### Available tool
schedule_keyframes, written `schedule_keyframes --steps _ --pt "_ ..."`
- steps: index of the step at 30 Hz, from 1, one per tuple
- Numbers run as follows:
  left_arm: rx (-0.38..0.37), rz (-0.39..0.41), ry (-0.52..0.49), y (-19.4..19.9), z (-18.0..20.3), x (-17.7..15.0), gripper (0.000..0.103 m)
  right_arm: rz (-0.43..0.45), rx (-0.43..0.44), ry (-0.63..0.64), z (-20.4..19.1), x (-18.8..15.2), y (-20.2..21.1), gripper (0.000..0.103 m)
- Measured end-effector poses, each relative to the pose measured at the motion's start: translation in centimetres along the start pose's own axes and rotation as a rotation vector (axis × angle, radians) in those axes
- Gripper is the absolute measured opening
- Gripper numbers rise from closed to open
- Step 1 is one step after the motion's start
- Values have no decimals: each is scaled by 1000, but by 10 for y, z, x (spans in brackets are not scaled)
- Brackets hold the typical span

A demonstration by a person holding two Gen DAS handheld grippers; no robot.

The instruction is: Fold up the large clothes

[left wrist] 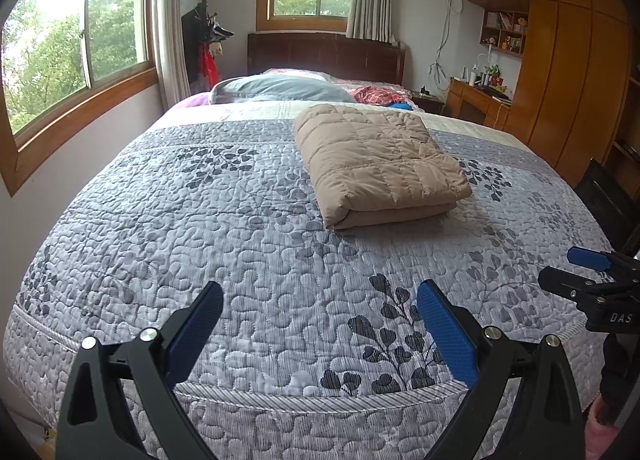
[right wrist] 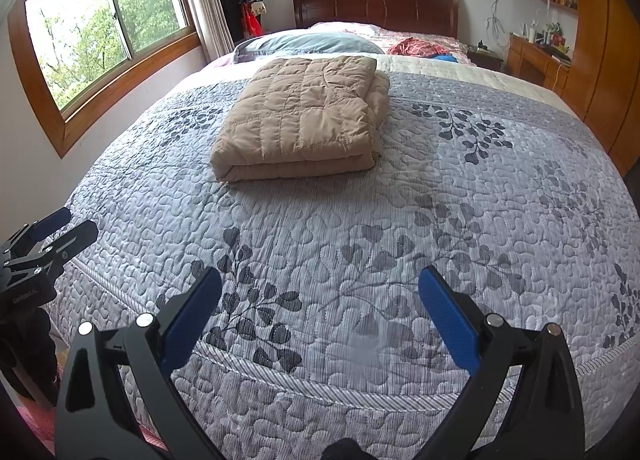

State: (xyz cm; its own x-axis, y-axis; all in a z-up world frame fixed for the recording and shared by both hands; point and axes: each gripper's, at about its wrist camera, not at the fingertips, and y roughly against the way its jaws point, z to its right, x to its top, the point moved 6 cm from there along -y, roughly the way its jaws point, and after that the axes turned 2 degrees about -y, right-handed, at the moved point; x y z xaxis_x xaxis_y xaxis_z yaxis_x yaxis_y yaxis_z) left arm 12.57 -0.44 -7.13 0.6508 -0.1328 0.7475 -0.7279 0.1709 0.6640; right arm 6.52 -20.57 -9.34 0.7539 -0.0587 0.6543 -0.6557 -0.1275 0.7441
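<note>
Left wrist view: one wide bed under a grey leaf-print quilted bedspread, and one folded tan quilted puffer garment lying mid-bed, long axis running toward the dark wooden headboard. Both grippers hang at the foot edge, left gripper and right gripper fingers spread wide, holding nothing.

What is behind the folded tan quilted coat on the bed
Behind the folded tan coat lie a grey-blue pillow and a red checked cloth, before the headboard. The bedding directly under it is hidden.
</note>
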Motion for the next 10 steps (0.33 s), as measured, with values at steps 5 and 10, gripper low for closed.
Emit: schedule_keyframes --steps 5,10 --pt "-1 1 1 0 0 0 98 -2 1 1 1 1 -1 98" --pt "-1 1 -1 0 1 0 98 -3 2 2 2 1 -2 98"
